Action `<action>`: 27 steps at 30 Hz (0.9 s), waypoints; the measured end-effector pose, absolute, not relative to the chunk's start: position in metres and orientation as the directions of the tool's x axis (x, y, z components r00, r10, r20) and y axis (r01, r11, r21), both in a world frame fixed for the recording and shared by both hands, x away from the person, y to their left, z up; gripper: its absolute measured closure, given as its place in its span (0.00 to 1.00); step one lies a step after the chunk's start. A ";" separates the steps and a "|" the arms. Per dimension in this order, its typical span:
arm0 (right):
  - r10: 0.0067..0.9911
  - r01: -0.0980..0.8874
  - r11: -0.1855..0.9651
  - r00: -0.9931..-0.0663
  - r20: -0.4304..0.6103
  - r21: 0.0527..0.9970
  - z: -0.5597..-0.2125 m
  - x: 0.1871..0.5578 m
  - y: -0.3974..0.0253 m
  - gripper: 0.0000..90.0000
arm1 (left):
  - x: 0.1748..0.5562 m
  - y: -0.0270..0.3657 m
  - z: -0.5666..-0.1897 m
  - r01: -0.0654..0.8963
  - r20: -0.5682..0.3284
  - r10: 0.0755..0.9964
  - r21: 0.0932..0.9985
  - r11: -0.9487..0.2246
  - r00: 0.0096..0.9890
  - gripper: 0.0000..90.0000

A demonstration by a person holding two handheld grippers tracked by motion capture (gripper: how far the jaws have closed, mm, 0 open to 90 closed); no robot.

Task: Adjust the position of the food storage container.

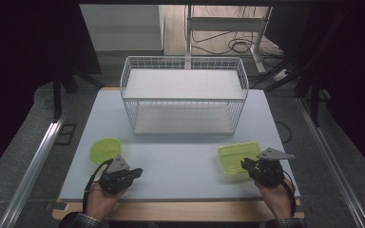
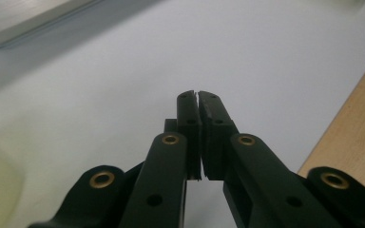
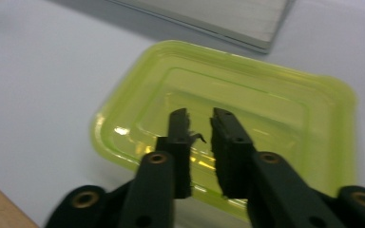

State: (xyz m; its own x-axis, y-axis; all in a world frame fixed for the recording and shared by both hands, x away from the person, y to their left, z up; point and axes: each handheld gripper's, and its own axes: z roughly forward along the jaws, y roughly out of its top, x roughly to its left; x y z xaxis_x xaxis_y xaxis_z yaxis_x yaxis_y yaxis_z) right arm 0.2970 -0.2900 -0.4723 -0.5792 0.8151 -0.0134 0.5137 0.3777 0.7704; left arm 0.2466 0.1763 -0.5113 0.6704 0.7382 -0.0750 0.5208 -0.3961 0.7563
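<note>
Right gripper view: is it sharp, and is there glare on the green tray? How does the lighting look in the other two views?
Right gripper view: the jaws are fairly crisp, the green tray behind is soft, with small bright glints on its near rim. Left gripper view: the table looks evenly lit and slightly washed out, the background blurred. High view: the table is lit, its surroundings dark; the wire basket casts a soft shadow forward.

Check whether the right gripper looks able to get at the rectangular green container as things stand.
Probably yes. The right gripper sits at the near edge of the rectangular green container, its jaws slightly parted over the rim in the right gripper view, with nothing between them.
</note>
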 end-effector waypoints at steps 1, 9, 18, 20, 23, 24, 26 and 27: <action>0.824 0.516 0.377 -0.566 -0.024 0.769 -0.471 0.298 -0.293 0.94 | 0.246 0.174 -0.512 0.516 -0.070 0.733 0.756 -0.404 0.677 0.98; 0.896 0.545 0.318 -0.441 -0.058 0.776 -0.466 0.316 -0.331 0.99 | 0.245 0.165 -0.514 0.502 -0.052 0.714 0.747 -0.437 0.699 0.98; 0.915 0.579 0.309 -0.396 -0.071 0.754 -0.473 0.339 -0.347 0.99 | 0.245 0.162 -0.515 0.496 -0.050 0.701 0.742 -0.451 0.711 0.99; 0.912 0.591 0.317 -0.403 -0.069 0.741 -0.478 0.344 -0.346 0.99 | 0.244 0.161 -0.515 0.496 -0.049 0.700 0.741 -0.453 0.713 0.99; 0.909 0.599 0.325 -0.411 -0.068 0.732 -0.480 0.345 -0.344 0.99 | 0.244 0.162 -0.515 0.495 -0.052 0.699 0.743 -0.450 0.713 0.99; 0.908 0.599 0.321 -0.416 -0.058 0.733 -0.480 0.345 -0.344 0.99 | 0.244 0.162 -0.515 0.495 -0.052 0.698 0.743 -0.451 0.714 0.99; 0.904 0.600 0.322 -0.426 -0.049 0.732 -0.481 0.344 -0.342 0.99 | 0.244 0.162 -0.516 0.495 -0.052 0.697 0.742 -0.452 0.715 0.99; 0.902 0.601 0.323 -0.430 -0.045 0.731 -0.481 0.343 -0.340 0.99 | 0.244 0.162 -0.516 0.495 -0.051 0.697 0.741 -0.454 0.716 0.99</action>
State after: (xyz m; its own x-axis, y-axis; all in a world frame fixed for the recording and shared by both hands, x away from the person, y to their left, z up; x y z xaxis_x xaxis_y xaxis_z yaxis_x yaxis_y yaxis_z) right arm 0.3435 -0.3401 -0.4805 -0.4300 0.9017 -0.0451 0.6013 0.3233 0.7307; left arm 0.2443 0.1617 -0.5156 0.7157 0.6965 -0.0515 0.4950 -0.4538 0.7410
